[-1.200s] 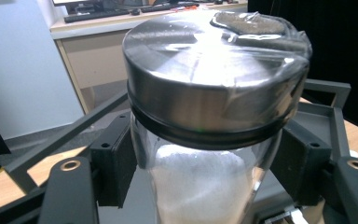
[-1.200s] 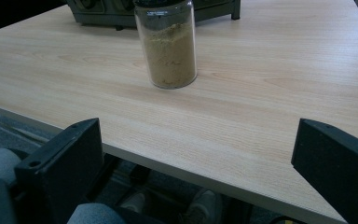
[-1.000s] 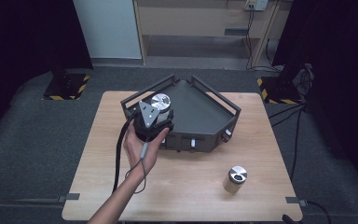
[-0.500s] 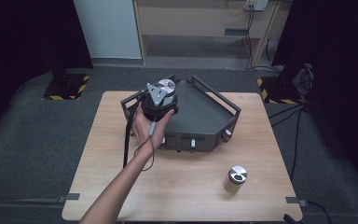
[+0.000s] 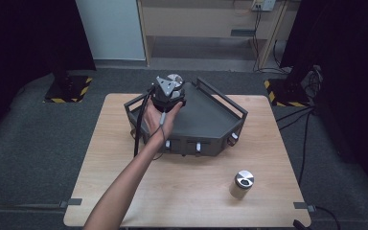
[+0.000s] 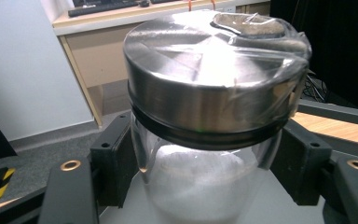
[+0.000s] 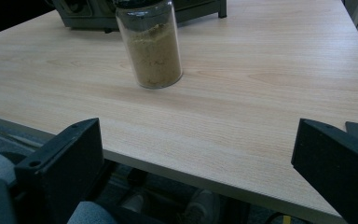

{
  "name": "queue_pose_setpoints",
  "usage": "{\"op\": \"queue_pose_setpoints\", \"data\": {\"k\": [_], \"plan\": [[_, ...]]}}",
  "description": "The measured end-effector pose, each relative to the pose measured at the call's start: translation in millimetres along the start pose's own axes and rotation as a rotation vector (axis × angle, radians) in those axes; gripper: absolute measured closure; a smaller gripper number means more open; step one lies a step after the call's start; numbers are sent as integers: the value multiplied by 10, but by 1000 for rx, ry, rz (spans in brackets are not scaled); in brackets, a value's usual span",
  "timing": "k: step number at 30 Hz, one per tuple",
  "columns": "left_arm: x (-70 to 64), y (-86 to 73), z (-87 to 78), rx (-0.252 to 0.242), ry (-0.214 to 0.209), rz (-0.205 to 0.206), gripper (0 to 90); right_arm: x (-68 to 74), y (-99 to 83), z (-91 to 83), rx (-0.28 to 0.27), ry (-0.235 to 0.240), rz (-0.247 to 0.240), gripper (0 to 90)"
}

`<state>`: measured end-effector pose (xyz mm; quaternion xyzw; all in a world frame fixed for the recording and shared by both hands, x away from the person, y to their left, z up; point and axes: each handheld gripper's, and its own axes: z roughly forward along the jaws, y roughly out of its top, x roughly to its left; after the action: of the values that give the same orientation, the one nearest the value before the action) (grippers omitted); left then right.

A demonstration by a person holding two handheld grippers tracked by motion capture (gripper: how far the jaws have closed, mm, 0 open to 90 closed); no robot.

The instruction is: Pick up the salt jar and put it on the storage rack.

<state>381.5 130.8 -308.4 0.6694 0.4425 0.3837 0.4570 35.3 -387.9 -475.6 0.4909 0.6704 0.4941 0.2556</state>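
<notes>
The left gripper has travelled up and away from the person in the last second. 1 second ago it hung over the near-left corner of the dark tray; half a second ago it had climbed toward the tray's back-left part; now it sits over the tray's far-left corner, close to the back rail. The arm has stretched out with it.

From the left gripper view, its jaws are clamped on either side of a glass jar holding white powder, just under the steel lid. The lid has clear film or tape crinkled over its top. So the jar is riding in the gripper, above the tray's grey floor; whether its base touches the floor I cannot tell, as the bottom of the jar is cut off.

My reading: this is a carry nearing its end, the jar being taken to a spot at the tray's back-left, with setting down and letting go not yet done.

The second jar, brownish contents under a steel cap, has not budged across all 3 frames; it stands on the wooden table well in front of the tray, toward the right. The right gripper waits off the table's near edge, below tray level, jaws spread wide and empty, facing that jar.
</notes>
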Motion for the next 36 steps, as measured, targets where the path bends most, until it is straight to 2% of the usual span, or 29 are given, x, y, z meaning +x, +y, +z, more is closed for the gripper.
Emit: {"op": "queue_pose_setpoints", "data": {"k": [15,20,36], "plan": [[-29,-77,400,46,10,-4,304,-15,-7,-8,1,-5,3,25],[-52,-86,483,51,10,9,304,-21,-6,-15,1,-5,0,25],[-92,-127,692,89,22,5,304,-33,-21,-42,3,-7,5,27]]}}
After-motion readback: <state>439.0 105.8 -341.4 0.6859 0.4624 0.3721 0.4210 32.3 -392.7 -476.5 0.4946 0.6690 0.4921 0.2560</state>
